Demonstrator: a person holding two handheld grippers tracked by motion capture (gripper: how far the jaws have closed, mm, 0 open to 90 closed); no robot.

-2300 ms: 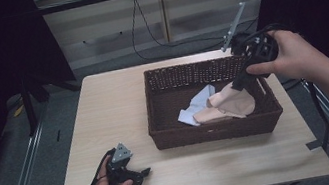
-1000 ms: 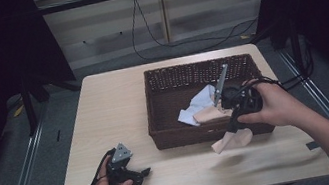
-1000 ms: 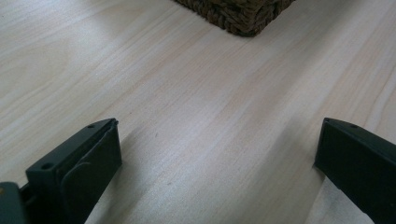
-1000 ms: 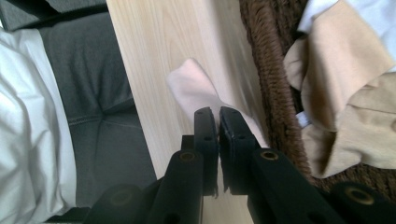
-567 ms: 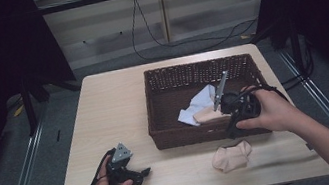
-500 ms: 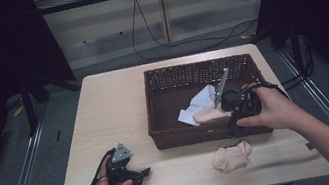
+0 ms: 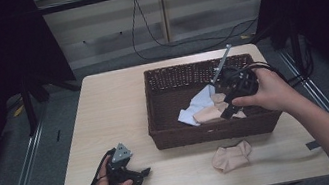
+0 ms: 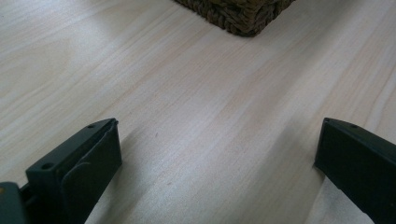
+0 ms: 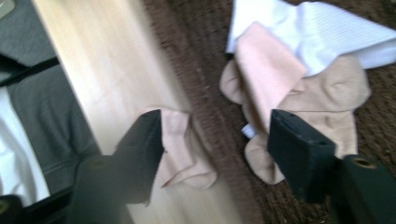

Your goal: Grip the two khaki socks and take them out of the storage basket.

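High view: beige sock point(image 7: 232, 156) lies lengthwise along table's near edge; both grippers' fingers spread, empty.

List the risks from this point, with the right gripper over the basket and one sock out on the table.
1. The right gripper hangs open over a heap in the basket: a pink sock lies across a beige sock and under a white cloth, so a grab may lift several.
2. The loose sock lies near the table front edge; a brush could knock it off.
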